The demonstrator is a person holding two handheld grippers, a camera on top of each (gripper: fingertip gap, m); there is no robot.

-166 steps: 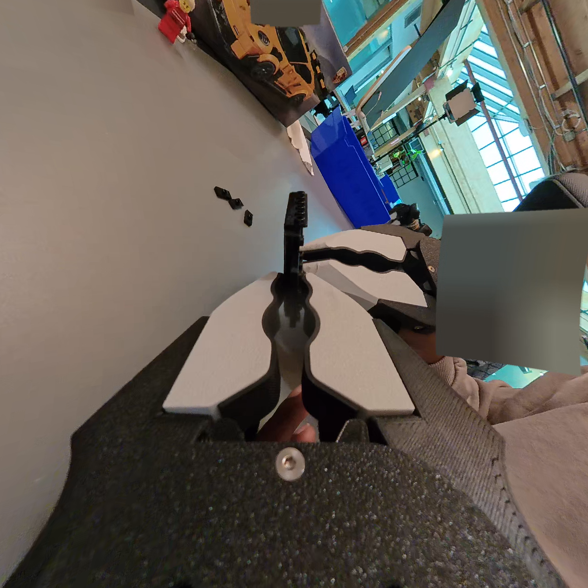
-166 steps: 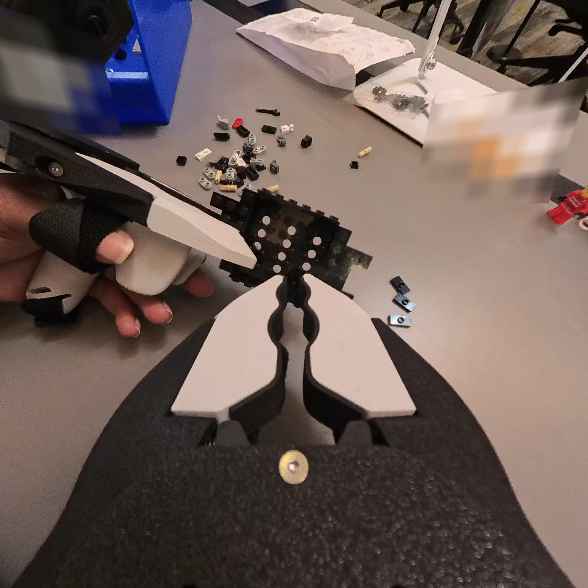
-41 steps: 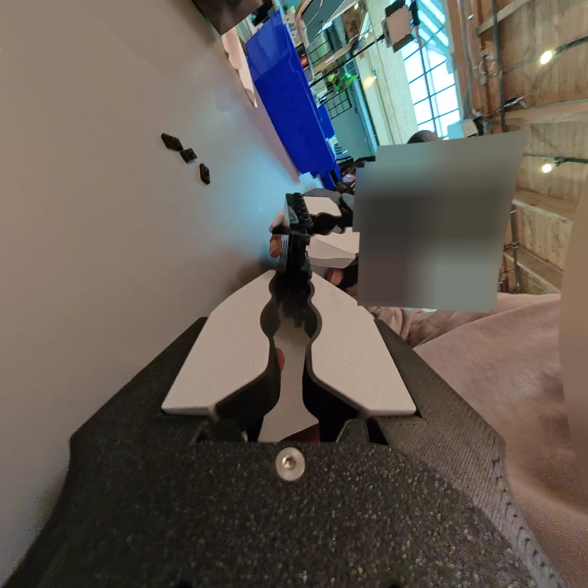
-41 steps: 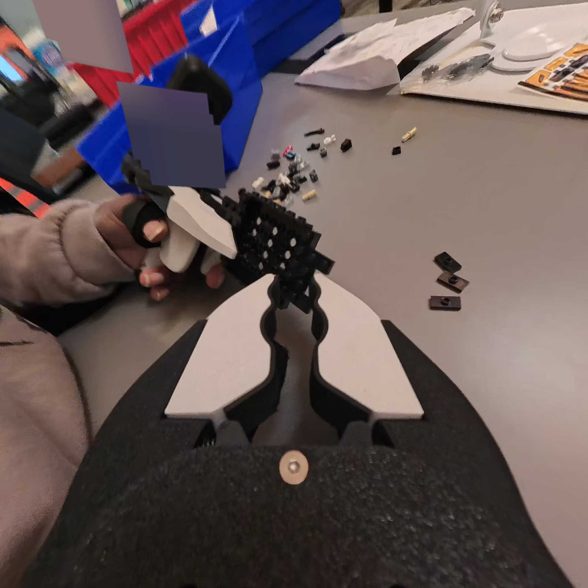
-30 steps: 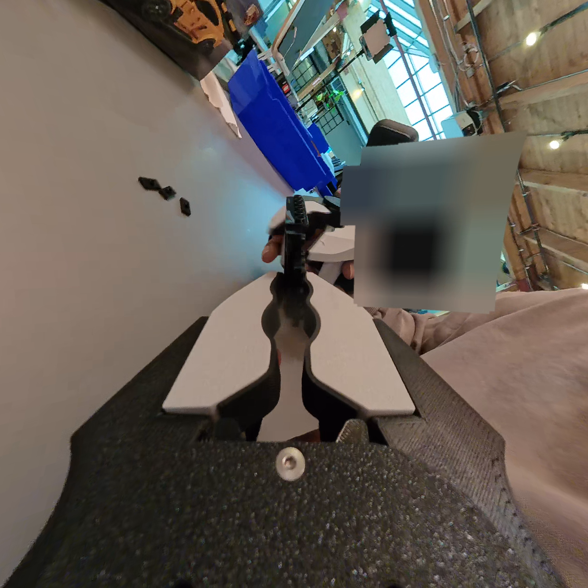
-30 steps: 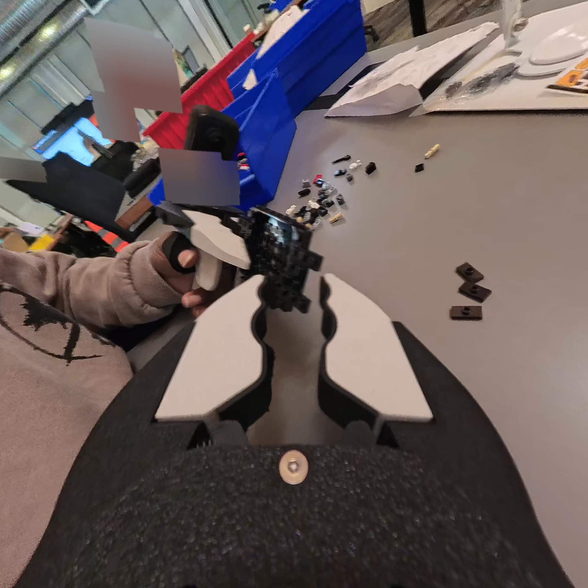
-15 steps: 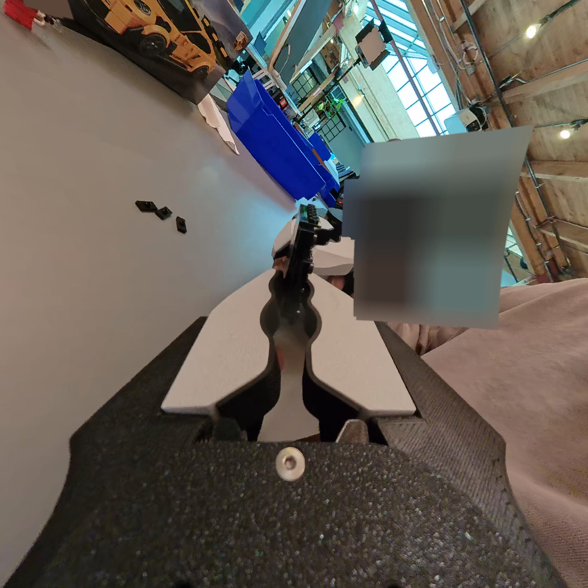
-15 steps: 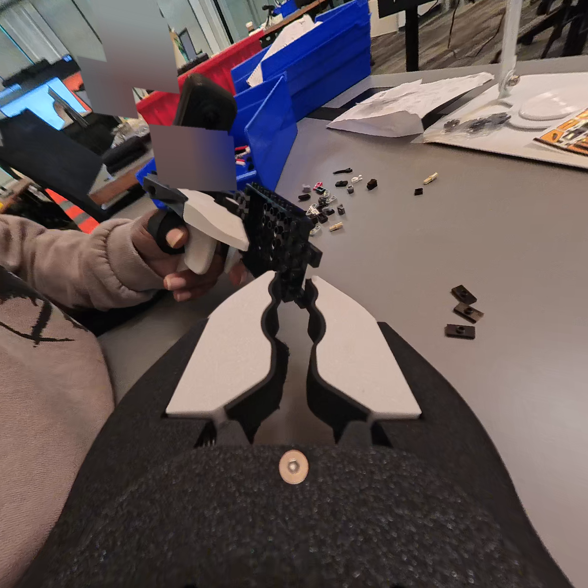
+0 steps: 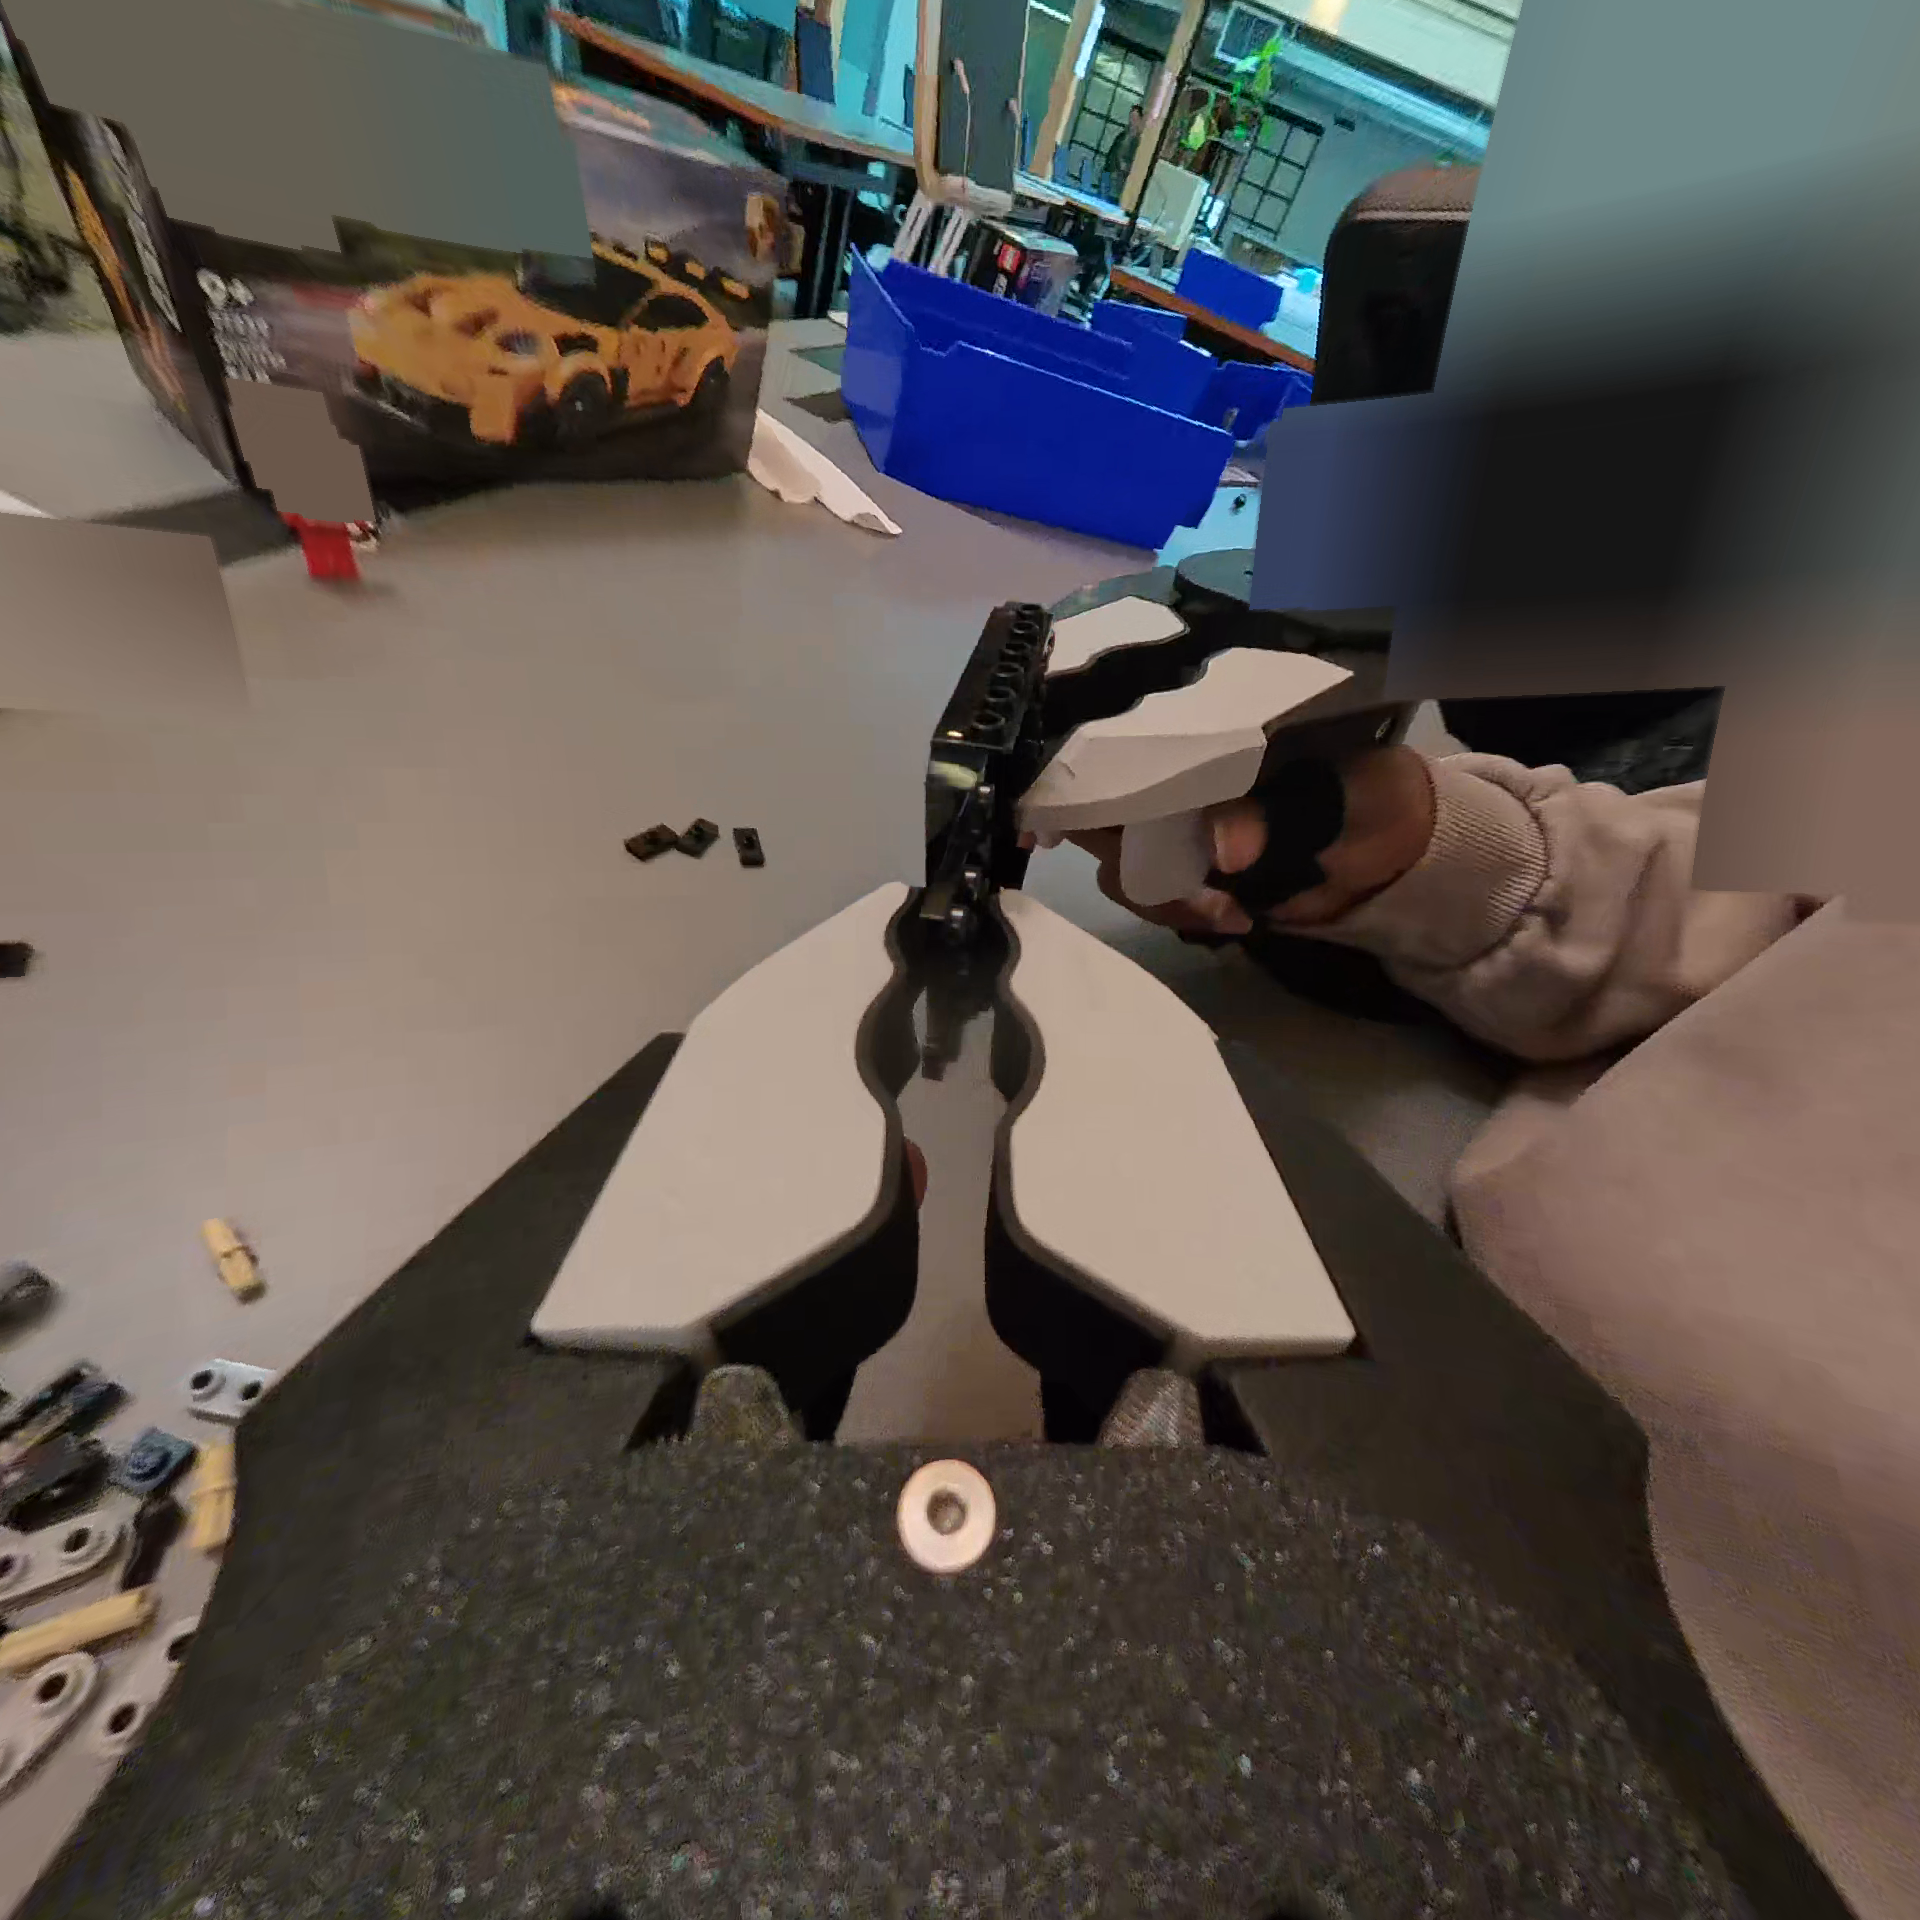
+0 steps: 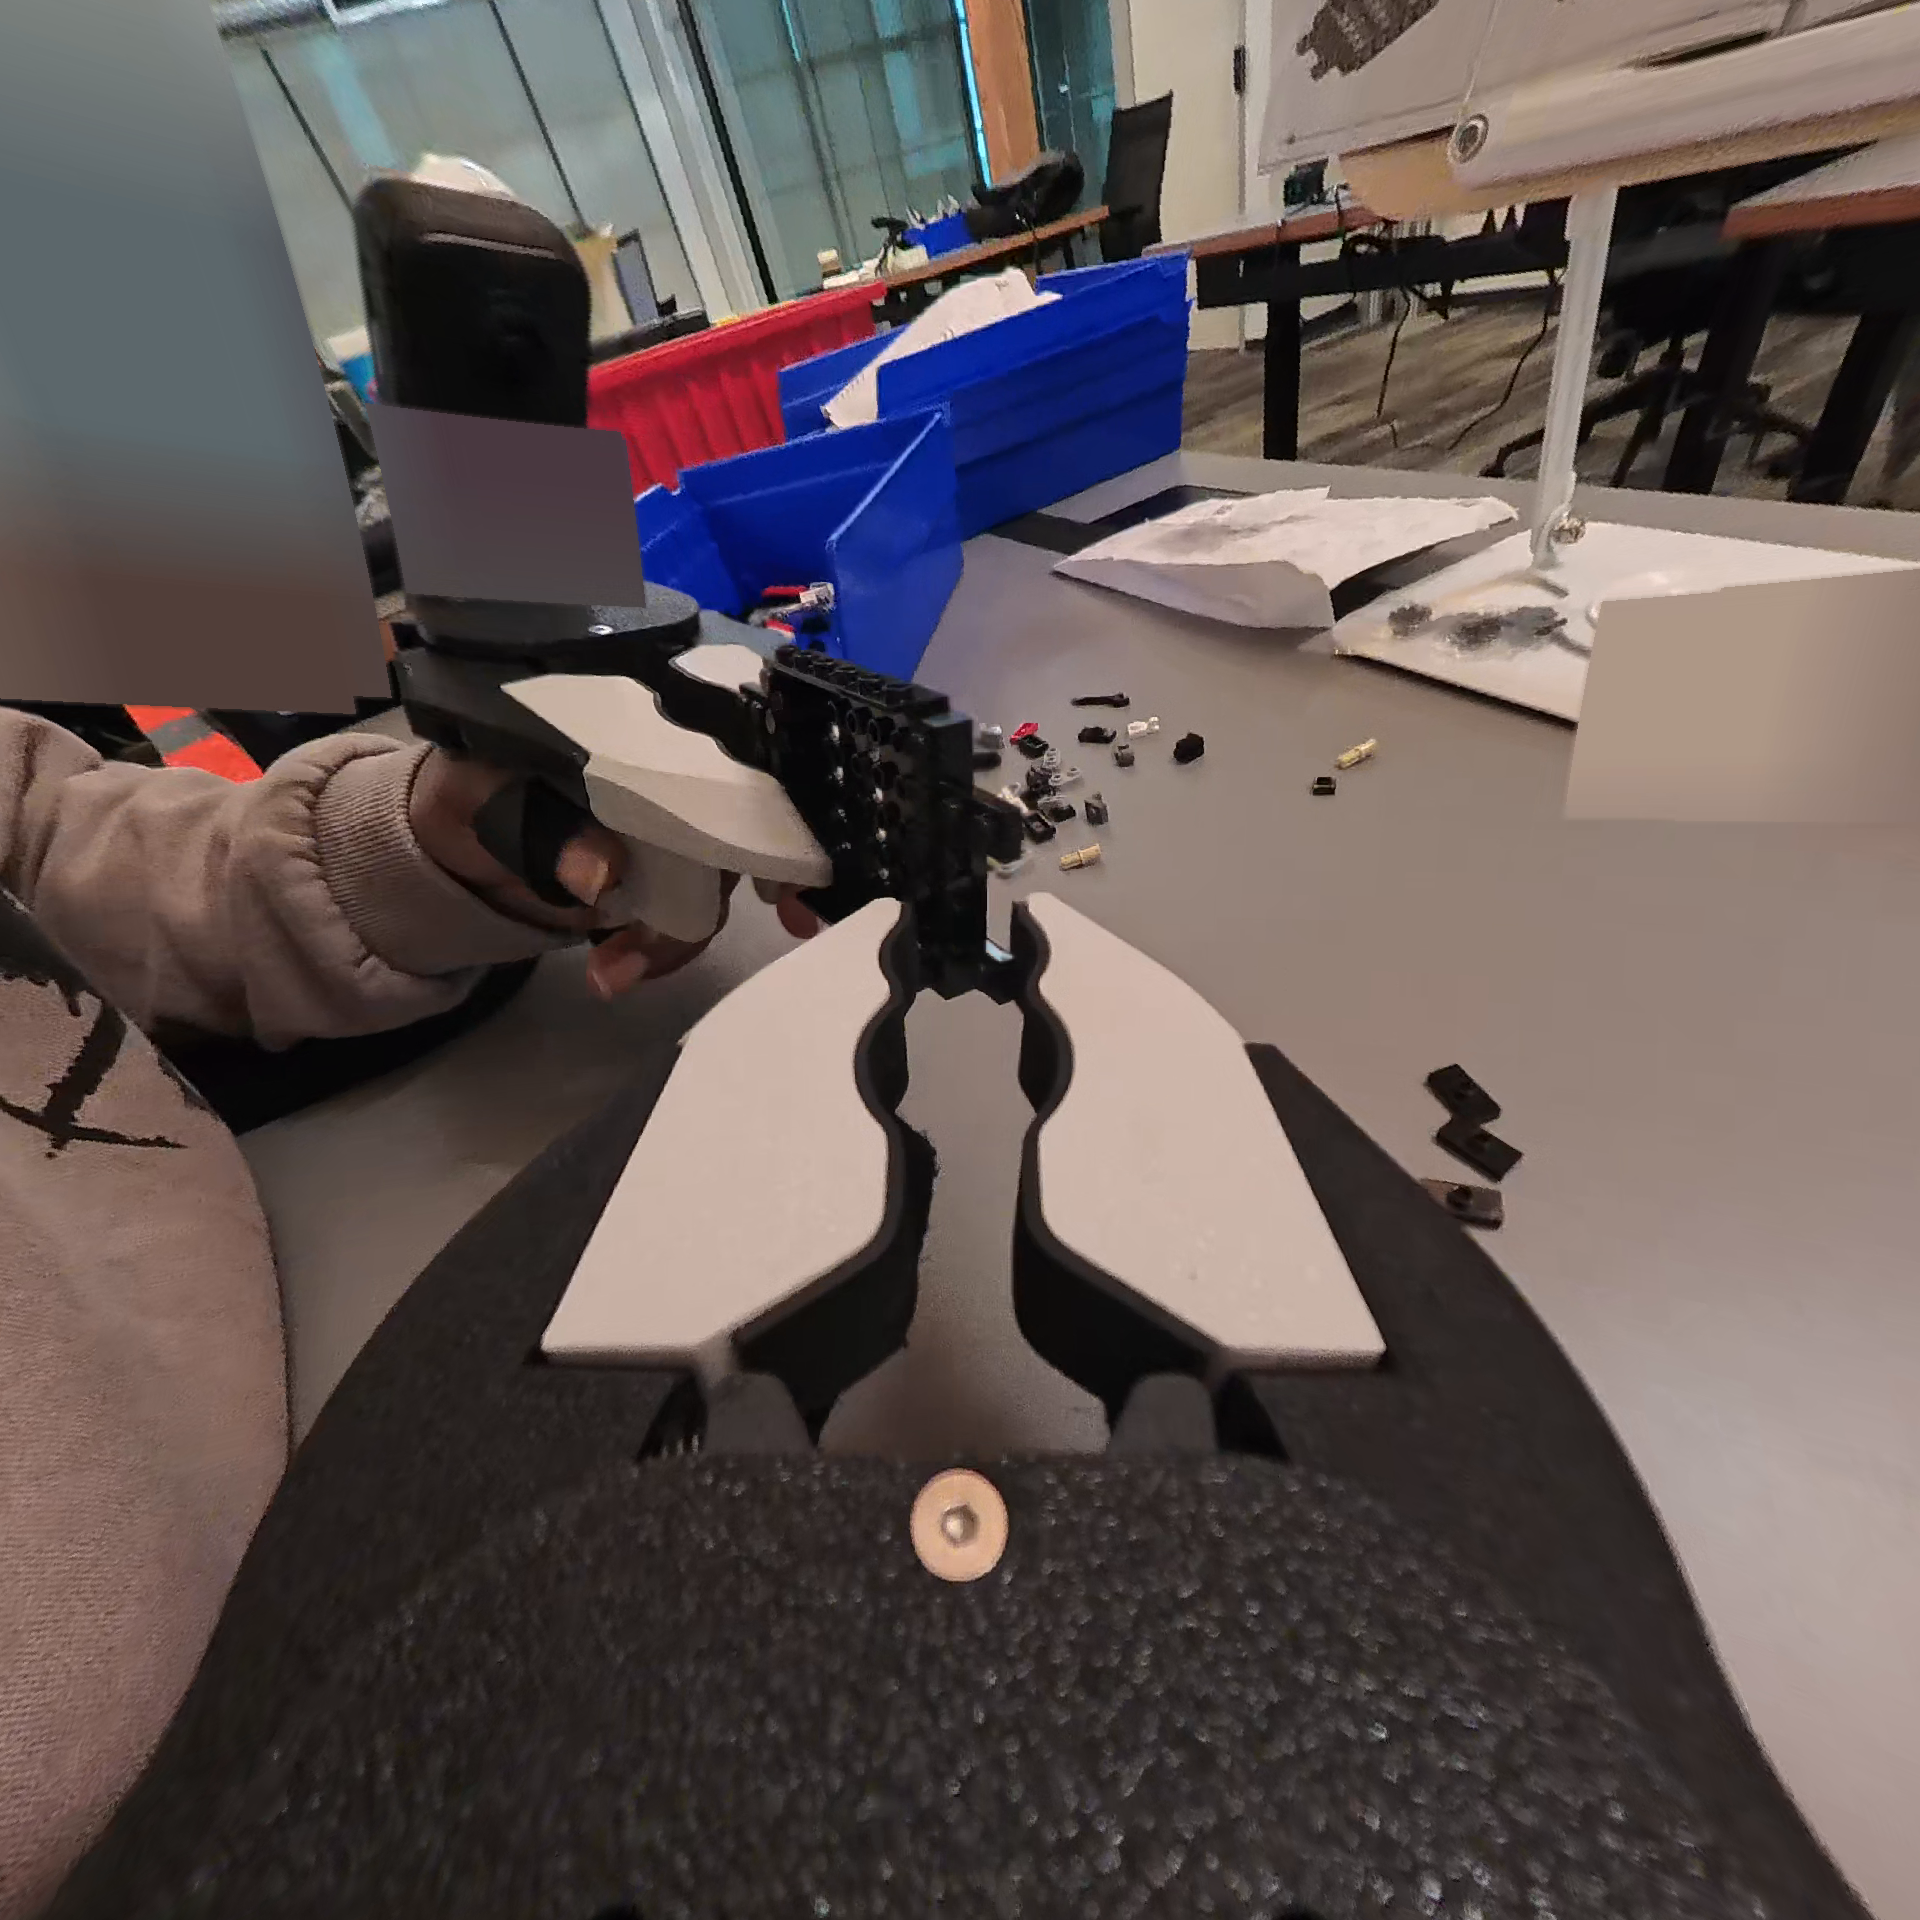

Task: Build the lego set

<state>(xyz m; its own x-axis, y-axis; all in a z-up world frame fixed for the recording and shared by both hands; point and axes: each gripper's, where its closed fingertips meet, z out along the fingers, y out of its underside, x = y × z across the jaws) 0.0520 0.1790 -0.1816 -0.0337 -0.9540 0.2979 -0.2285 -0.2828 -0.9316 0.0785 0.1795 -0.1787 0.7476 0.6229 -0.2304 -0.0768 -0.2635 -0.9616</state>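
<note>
Left gripper [image 9: 951, 920]: grey-white fingers pinched down on the lower edge of the black studded lego plate assembly [image 9: 982, 748], which is held upright, edge-on to this camera, off the grey tabletop [image 9: 468, 727].

Right gripper [image 10: 961, 935]: fingertips close together around the assembly's bottom corner [image 10: 951, 966]; left tip touches it, a small gap shows at the right tip, so can't tell if it's actually clamped.

Assembly [image 10: 883, 800] from the right wrist view: flat black plate, rows of studs along the top edge, grid of round holes across the face, smaller black bits hanging off the right side.

Three small black flat plates [image 10: 1465, 1143] lie together on the table right of the grippers. Scatter of small black, grey and tan loose pieces [image 10: 1070, 779] behind the assembly.

Further out: cardboard set box with a yellow car picture [image 9: 540, 353] standing upright, printing on it partly masked, the rest blurred. Small red minifigure [image 9: 330, 545] in front of it. Blue plastic bins [image 10: 987, 416] at the table's far edge, white crumpled paper bag [image 10: 1278, 545] beside them.
</note>
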